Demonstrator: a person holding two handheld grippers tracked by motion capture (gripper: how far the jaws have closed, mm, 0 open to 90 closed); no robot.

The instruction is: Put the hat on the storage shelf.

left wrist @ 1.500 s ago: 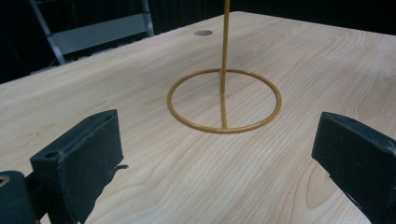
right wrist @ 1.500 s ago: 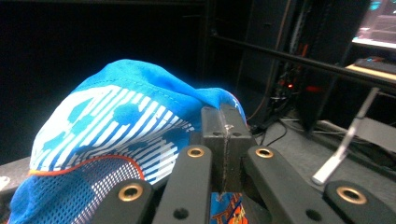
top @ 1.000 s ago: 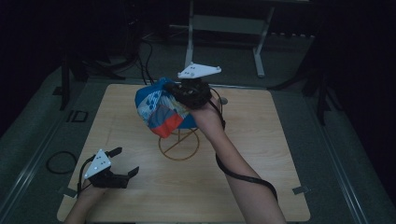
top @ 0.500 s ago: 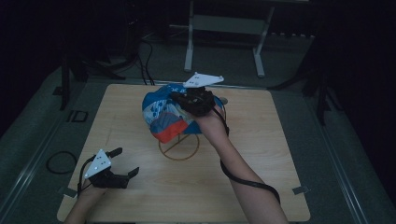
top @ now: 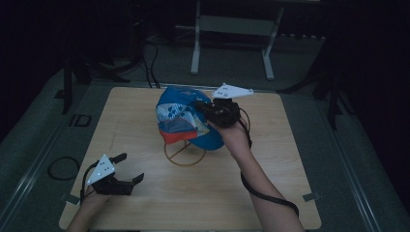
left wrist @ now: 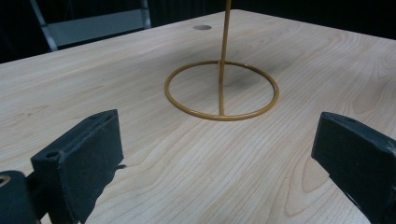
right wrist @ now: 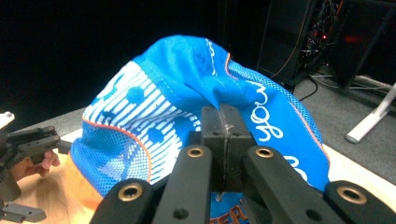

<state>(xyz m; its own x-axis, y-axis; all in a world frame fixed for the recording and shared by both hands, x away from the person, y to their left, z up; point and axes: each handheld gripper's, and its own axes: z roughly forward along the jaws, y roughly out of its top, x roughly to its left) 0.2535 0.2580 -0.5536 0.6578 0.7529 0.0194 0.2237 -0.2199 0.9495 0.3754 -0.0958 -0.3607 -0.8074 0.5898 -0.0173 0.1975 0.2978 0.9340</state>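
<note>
A blue cap (top: 186,118) with white and orange print hangs over the gold wire stand (top: 184,153) at the table's middle. My right gripper (top: 203,108) is shut on the cap's fabric; in the right gripper view the cap (right wrist: 187,100) bunches where my right gripper (right wrist: 225,116) pinches it. The stand's ring base (left wrist: 221,91) and upright rod show in the left gripper view. My left gripper (top: 129,168) rests open on the table at the near left, its jaws wide apart with nothing between them (left wrist: 219,154).
The wooden table (top: 290,159) has a small round hole (left wrist: 202,27) near its far side. A metal frame (top: 232,29) stands on the floor behind it, and a cable loop (top: 63,167) lies on the floor at the left.
My right gripper has carried the cap to the right and downward, so it now sits lower over the stand. The left gripper has stayed put.
</note>
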